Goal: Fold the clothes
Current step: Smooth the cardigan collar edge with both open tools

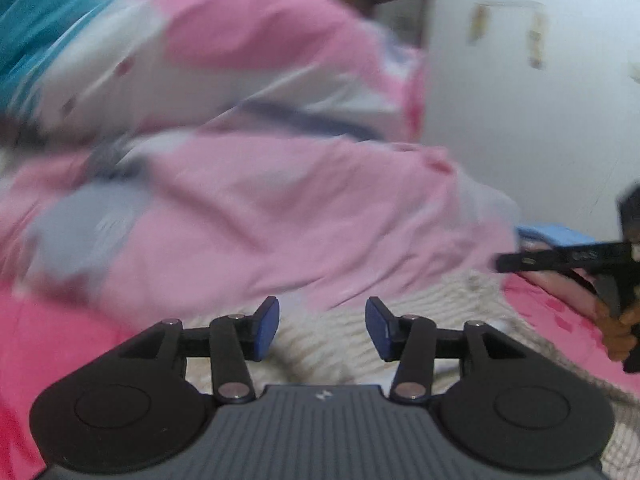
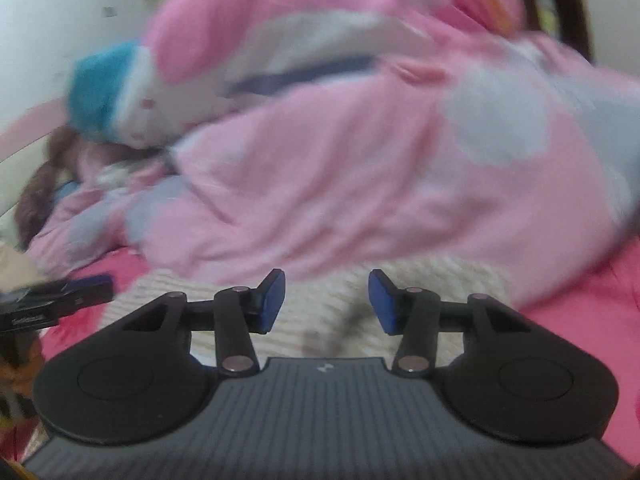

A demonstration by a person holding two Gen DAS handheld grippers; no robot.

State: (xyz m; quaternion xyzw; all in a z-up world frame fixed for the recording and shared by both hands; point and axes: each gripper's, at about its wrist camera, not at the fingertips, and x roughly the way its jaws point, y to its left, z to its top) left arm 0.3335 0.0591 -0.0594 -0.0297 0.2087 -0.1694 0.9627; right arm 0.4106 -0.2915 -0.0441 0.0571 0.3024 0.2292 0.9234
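A cream ribbed knit garment (image 1: 332,344) lies flat on the bed, right under both grippers; in the right wrist view the same knit (image 2: 328,300) fills the space below the fingers. My left gripper (image 1: 322,328) hovers just above it, open, nothing between its blue pads. My right gripper (image 2: 327,300) is likewise open and empty over the knit. The right gripper (image 1: 560,258) also shows at the right edge of the left wrist view, held by a hand (image 1: 616,332). The left gripper's tip (image 2: 60,300) shows at the left of the right wrist view. Both views are motion-blurred.
A big pink and white quilt (image 1: 248,200) is heaped just behind the knit and partly over its far edge. The bed sheet (image 1: 48,344) is bright pink. A teal fabric (image 2: 100,88) lies further back. A white wall (image 1: 520,100) stands to the right.
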